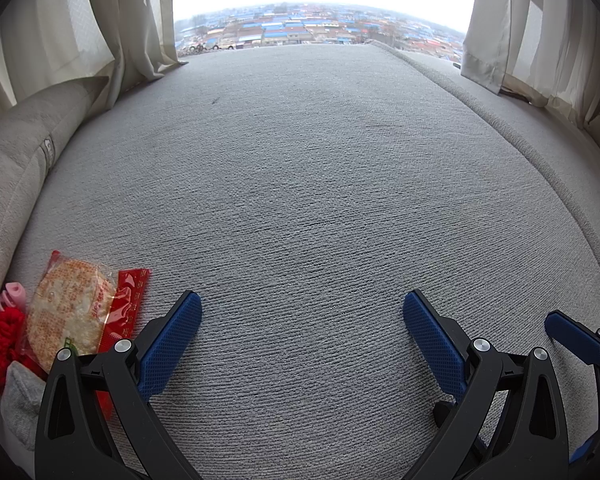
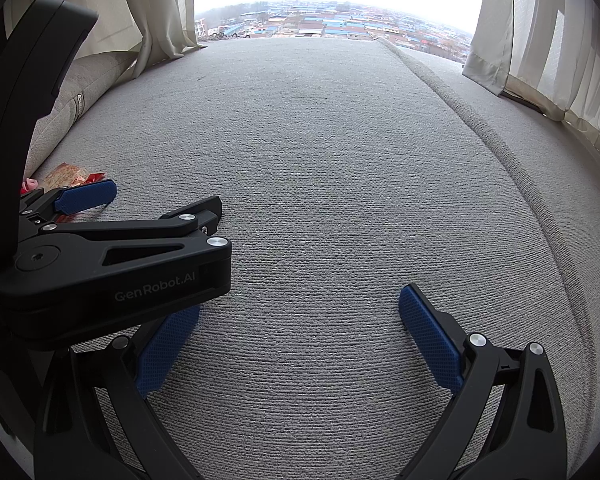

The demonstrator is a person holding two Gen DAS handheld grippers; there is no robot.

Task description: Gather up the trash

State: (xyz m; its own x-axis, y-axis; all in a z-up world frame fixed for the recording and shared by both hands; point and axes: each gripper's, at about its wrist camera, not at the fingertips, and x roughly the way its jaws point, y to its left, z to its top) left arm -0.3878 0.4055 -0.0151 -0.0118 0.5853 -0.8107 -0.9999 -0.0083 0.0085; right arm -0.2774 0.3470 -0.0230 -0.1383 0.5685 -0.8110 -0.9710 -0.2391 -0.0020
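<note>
A red snack wrapper with a round cracker inside (image 1: pixel 80 312) lies on the grey cushion at the left, just left of my left gripper's left finger. It also shows small in the right wrist view (image 2: pixel 68 174). My left gripper (image 1: pixel 302 308) is open and empty over bare cushion. My right gripper (image 2: pixel 300 308) is open and empty, just right of the left gripper; one of its blue fingertips (image 1: pixel 572 336) shows at the right edge of the left wrist view.
A red knitted item (image 1: pixel 0 340), a pink piece (image 1: pixel 14 294) and a grey sock (image 1: pixel 20 404) lie beside the wrapper. A bolster pillow (image 1: pixel 20 160) lines the left side. Curtains (image 1: pixel 132 20) hang on both sides of a window. The cushion's raised edge (image 2: pixel 520 152) runs along the right.
</note>
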